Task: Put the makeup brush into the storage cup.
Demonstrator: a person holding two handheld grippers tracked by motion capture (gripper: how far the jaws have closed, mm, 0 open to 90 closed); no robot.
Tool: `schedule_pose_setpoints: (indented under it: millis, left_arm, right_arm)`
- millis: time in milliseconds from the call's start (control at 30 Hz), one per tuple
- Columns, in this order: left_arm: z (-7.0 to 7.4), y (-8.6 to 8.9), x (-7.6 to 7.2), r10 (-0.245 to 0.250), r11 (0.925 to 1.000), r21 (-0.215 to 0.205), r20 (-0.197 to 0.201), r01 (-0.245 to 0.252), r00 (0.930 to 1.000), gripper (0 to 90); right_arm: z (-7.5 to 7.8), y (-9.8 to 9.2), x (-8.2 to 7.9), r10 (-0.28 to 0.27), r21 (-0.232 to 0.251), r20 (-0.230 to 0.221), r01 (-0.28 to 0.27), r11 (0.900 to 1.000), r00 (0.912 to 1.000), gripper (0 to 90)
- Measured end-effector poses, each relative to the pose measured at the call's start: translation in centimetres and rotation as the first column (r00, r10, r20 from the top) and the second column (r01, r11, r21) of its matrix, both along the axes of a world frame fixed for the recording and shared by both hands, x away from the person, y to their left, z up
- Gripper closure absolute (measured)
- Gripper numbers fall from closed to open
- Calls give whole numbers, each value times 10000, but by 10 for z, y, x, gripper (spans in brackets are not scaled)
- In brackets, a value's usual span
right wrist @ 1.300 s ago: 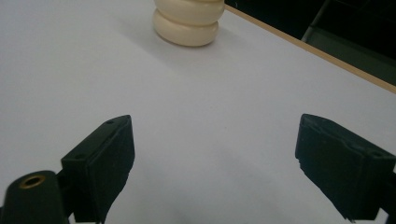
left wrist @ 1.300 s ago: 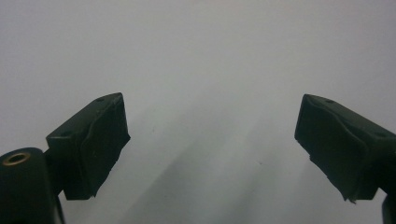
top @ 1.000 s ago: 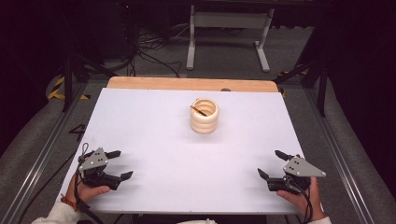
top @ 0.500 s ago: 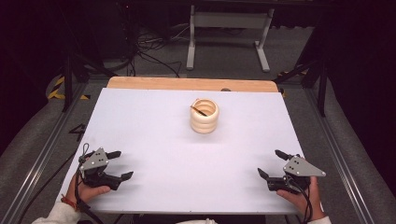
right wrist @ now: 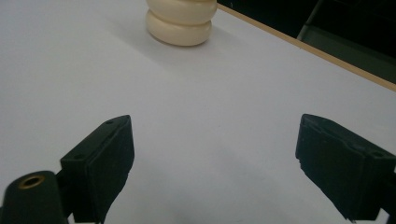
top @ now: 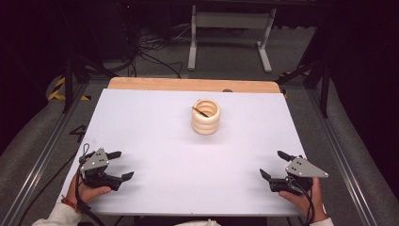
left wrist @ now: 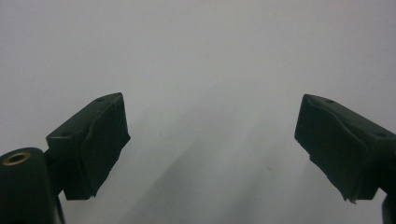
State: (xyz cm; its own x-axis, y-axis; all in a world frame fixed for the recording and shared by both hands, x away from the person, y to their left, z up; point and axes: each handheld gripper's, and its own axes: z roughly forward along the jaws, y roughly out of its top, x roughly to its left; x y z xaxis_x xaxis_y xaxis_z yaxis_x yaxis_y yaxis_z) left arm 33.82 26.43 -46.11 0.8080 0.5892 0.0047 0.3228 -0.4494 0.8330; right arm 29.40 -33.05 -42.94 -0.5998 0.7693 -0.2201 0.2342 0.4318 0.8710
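Meanwhile, both tongs are gaping empty: left gripper [top: 119,165] and right gripper [top: 274,165] resting at the table's [top: 155,122] near corners, the ribbed cream holder [top: 205,117] standing toward the far edge.

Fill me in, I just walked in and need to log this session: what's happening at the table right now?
A person holds a gripper in each hand at the near edge of a white table. The left gripper and right gripper are both open and hold nothing. A cream ribbed holder stands upright toward the middle of the table's far half, with a thin dark stick inside. Neither gripper touches it.
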Motion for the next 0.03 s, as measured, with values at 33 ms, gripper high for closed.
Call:
schedule_pose_setpoints:
  millis: [33]
  left_arm:
    - [0, 0, 1, 13, 10000, 10, 29, -13, 10000, 104]
  right_arm:
    - [0, 0, 0, 6, 10, -10, -6, 10000, 10000, 124]
